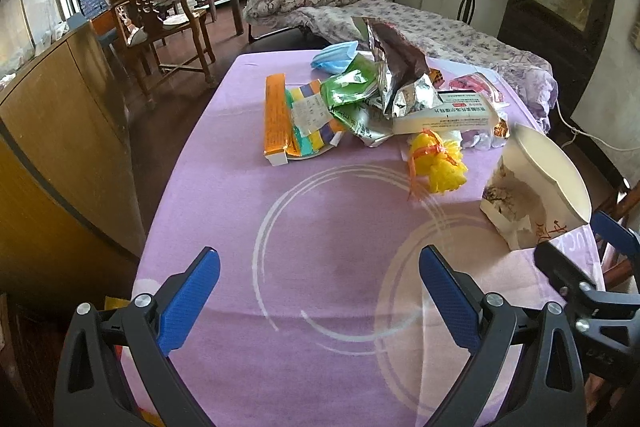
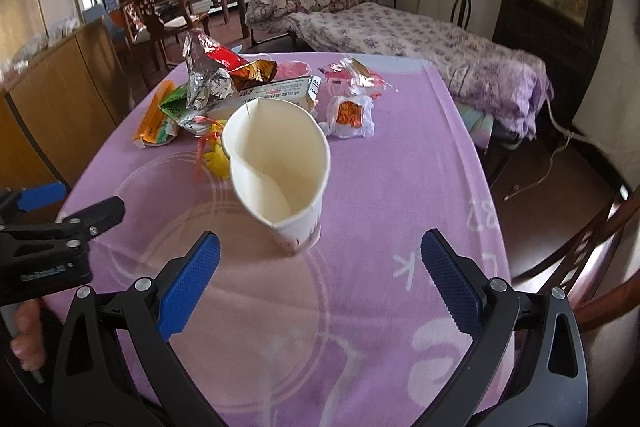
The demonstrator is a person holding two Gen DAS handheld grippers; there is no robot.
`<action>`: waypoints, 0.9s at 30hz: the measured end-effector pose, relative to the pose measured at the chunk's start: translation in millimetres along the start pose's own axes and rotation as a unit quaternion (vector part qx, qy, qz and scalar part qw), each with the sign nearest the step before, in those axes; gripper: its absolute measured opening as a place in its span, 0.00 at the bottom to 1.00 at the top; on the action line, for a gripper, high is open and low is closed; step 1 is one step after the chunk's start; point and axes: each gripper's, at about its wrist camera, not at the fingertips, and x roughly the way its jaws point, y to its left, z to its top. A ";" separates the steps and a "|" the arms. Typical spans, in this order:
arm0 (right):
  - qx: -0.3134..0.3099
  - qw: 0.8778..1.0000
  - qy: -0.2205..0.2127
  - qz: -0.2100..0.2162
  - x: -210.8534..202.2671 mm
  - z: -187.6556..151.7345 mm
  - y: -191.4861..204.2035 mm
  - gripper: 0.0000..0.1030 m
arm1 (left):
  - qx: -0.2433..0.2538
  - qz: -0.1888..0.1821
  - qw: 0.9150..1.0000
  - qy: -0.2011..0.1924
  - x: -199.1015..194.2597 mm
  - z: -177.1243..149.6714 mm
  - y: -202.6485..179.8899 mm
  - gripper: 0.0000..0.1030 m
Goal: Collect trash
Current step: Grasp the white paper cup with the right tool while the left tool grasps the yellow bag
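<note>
The table (image 1: 224, 307) wears a lilac cloth printed with pale rings. A crumpled paper cup (image 2: 280, 171) stands on it near the front, and behind it lie a yellow mesh bag (image 1: 440, 163), foil wrappers (image 1: 400, 83), an orange box (image 1: 276, 119) and a blue mask (image 1: 334, 57).

Lilac tablecloth (image 1: 240, 307) with white rings; yellow mesh (image 1: 440, 167); blue fingers (image 1: 192, 303).

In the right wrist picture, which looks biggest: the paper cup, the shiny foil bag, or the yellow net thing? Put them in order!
1. Paper cup, biggest, though it sits nearest the camera, which helps.
2. Shiny foil bag, farther back.
3. Yellow net thing, smallest, but the cup hides part of it.
</note>
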 end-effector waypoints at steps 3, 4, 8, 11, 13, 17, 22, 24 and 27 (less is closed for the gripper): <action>-0.017 1.000 0.012 0.006 7.4 3.7 3.5 0.94 | -0.001 -0.001 1.000 0.003 1.8 1.0 3.6 0.94; -0.020 1.000 0.014 0.007 9.7 5.9 4.6 0.94 | -0.001 -0.008 1.000 0.004 2.0 1.2 4.5 0.94; -0.042 0.999 0.020 -0.007 22.8 19.0 8.6 0.93 | -0.001 -0.012 1.000 0.003 3.1 1.2 6.3 0.94; -0.046 0.999 0.028 -0.006 30.7 28.3 7.2 0.74 | -0.025 -0.024 0.999 0.020 9.9 1.4 15.2 0.94; -0.039 0.998 0.044 0.010 37.3 30.3 6.0 0.60 | -0.042 -0.033 0.998 0.033 14.6 1.3 21.1 0.94; -0.020 0.998 0.047 0.043 33.3 27.4 -2.9 0.31 | -0.051 -0.034 0.997 0.039 17.4 0.0 24.6 0.95; -0.005 0.999 0.008 0.047 12.1 22.8 -10.7 0.31 | -0.042 -0.031 0.998 0.035 19.5 -0.8 18.2 0.94; 0.005 0.999 0.006 0.049 7.4 20.6 -15.7 0.31 | -0.034 -0.030 0.998 0.034 20.5 2.0 11.7 0.94; 0.018 0.999 0.004 0.035 3.6 24.4 -25.9 0.31 | -0.019 -0.028 0.999 0.029 17.4 10.7 -1.5 0.94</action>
